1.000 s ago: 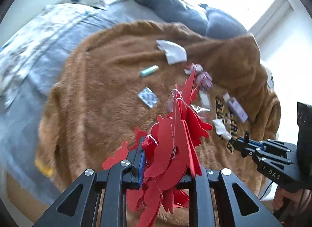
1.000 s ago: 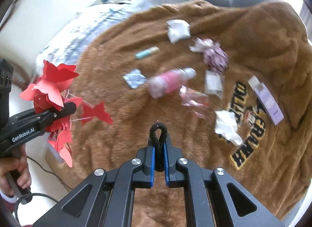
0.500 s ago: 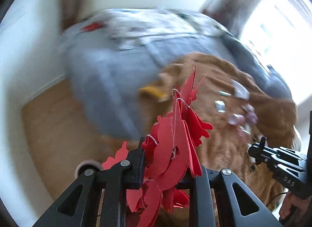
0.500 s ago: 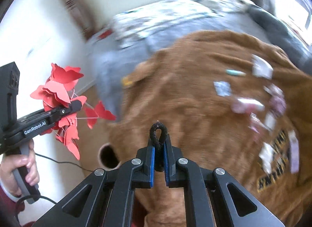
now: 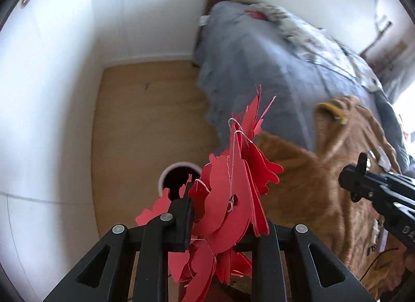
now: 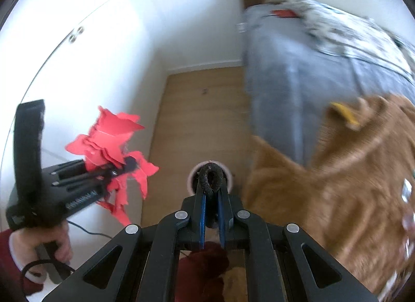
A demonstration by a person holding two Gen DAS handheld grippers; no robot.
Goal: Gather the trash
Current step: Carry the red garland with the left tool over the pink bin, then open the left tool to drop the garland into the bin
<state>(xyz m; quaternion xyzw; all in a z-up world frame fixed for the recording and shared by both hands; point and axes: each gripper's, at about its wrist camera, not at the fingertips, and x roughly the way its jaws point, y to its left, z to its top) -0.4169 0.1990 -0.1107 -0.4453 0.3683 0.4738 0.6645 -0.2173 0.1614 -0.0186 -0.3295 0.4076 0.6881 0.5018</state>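
Transport step: left tongs (image 5: 220,213) grip the red paper garland (image 5: 233,198), right tongs (image 6: 210,187) clamp a black hair tie (image 6: 211,176); next, centre each over the bin (image 5: 179,174) at 12 o'clock and release.

A bedroom in a home. Bed (image 5: 272,68) at two o'clock, under a grey-blue duvet (image 6: 298,73) with a patterned cover further back; fluffy brown blanket (image 6: 337,185) draped over the near corner at four o'clock. Pale wooden floor (image 5: 145,109) at the centre, white skirting along its far edge. White cupboard doors (image 6: 77,50) with small round knobs at ten o'clock. Small round bin (image 5: 179,180) on the floor beside the bed, at six o'clock.
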